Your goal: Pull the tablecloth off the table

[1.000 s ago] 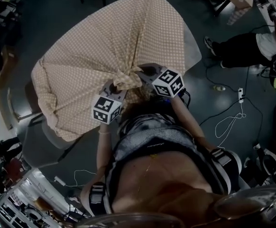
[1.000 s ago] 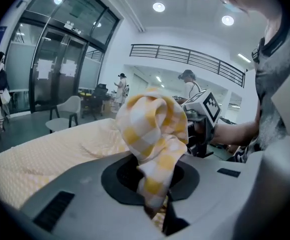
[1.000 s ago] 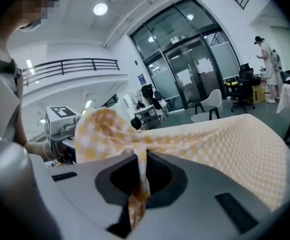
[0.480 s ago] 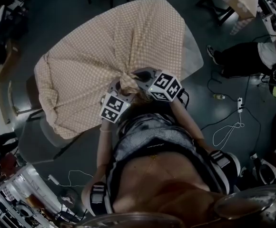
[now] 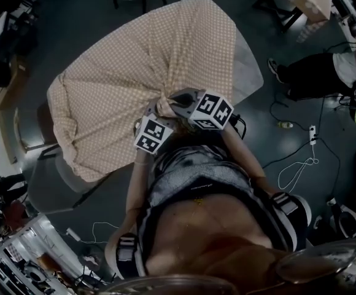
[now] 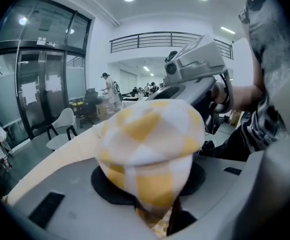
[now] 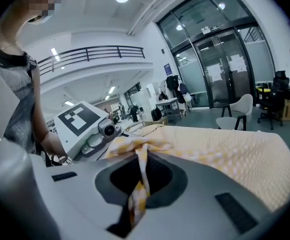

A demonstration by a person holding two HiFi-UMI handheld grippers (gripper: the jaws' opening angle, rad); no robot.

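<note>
Checked tablecloth bunched mid-frame: right gripper clamps a thin fold, left gripper has just been closing on a fat wad; table bare at right edge, open floor beyond.

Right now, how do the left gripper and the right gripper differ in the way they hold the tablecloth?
The left gripper has a fat, rounded wad of the tablecloth between its jaws, which have just been closing; the right gripper is shut on a thin twisted strip. In the head view the left gripper sits lower in the picture than the right gripper. Both hold the same gathered bunch of cloth.
</note>
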